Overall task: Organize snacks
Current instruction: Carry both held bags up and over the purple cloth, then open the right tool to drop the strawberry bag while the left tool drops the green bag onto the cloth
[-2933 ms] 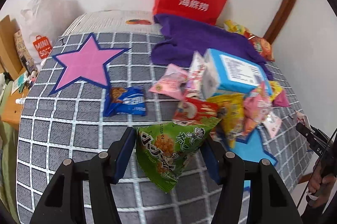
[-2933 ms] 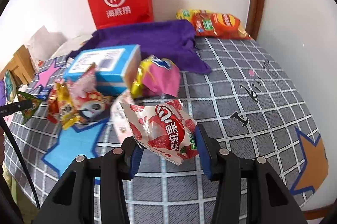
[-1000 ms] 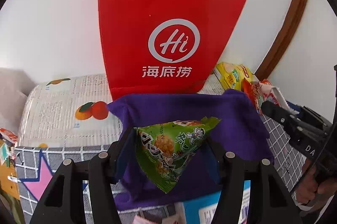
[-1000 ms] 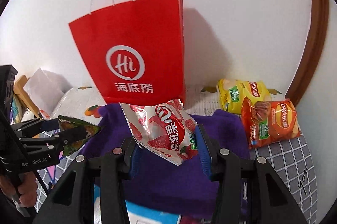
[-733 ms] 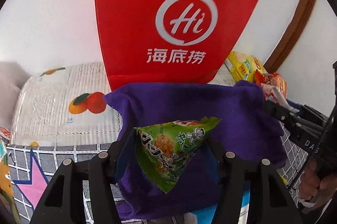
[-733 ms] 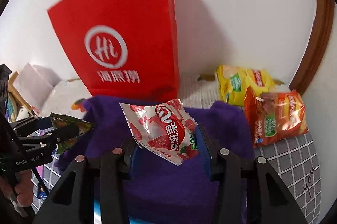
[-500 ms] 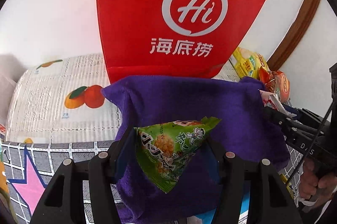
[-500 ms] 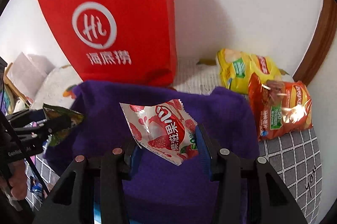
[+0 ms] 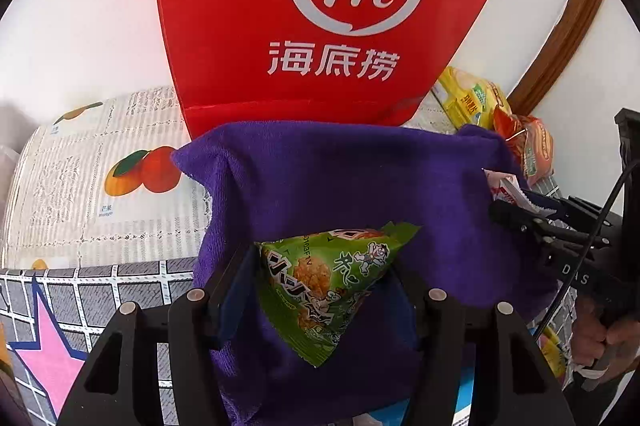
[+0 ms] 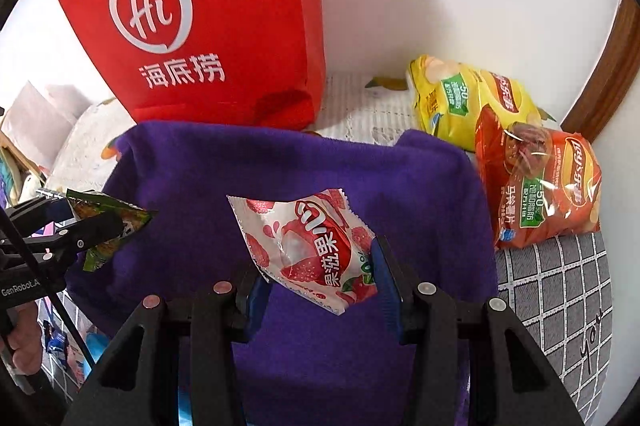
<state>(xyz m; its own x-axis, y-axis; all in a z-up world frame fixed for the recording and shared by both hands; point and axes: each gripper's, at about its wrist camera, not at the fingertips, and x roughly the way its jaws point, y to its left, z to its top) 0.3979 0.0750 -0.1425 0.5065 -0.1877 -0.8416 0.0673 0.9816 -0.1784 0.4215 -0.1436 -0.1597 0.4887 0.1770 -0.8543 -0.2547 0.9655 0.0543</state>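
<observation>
Left wrist view: left tool (image 9: 324, 286) pinching a green snack packet (image 9: 334, 286) by its sides, held up over the purple towel (image 9: 360, 178), likely to carry toward the red paper bag (image 9: 320, 6) at the far side. Bag top cut off. Right tool at the right edge, partly hidden.

Right wrist view: right tool (image 10: 320, 274) pinching a strawberry snack packet (image 10: 308, 250), also above the towel. Two chip bags (image 10: 520, 154) far right on the desk (image 10: 560, 286). Bag opening out of view.
</observation>
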